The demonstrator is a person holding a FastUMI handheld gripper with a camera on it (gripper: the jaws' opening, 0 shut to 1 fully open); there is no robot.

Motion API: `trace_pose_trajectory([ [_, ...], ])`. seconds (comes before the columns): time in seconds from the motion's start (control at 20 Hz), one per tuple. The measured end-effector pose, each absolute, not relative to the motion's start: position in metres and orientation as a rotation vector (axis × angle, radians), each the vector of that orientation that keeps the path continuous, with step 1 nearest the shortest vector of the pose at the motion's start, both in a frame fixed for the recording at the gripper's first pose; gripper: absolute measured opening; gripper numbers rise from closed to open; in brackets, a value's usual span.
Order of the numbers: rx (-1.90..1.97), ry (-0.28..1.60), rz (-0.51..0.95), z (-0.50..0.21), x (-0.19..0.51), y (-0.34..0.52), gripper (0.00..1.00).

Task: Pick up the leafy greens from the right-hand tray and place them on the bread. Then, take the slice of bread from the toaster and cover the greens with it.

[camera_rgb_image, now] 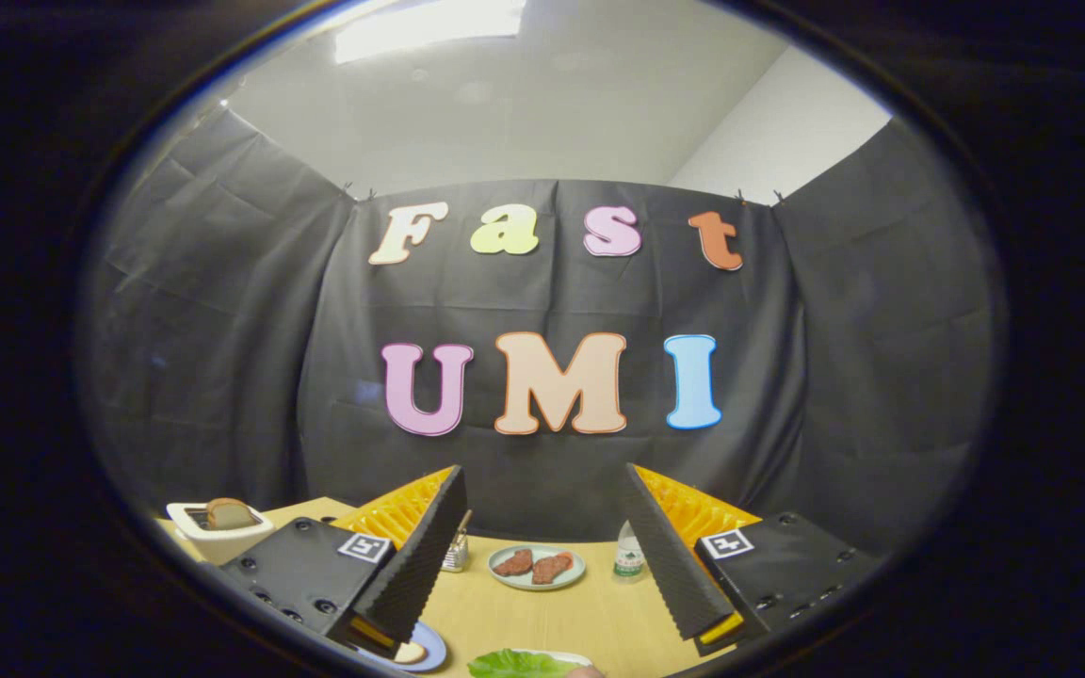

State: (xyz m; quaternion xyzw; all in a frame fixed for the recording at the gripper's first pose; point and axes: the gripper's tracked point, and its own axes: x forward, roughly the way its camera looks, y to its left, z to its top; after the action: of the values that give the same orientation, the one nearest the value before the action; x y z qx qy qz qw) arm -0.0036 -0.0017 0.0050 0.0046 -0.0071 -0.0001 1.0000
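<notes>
Gripper (542, 556) fingers spread wide, empty, above leafy greens (522, 665) at 6 o'clock; likely light, floppy, tear-prone, so pinch the thick middle.

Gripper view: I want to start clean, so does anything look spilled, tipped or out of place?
Nothing stands out. The bread sits upright in the toaster, the greens lie on their tray, and the hand-held gripper is open above the table, holding nothing.
</notes>
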Motion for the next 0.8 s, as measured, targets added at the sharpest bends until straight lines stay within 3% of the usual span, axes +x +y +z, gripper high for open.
trace_pose_trajectory([
  [0.8, 0.010, -0.015, 0.005, 0.0039, -0.0099, -0.0093, 1.00],
])
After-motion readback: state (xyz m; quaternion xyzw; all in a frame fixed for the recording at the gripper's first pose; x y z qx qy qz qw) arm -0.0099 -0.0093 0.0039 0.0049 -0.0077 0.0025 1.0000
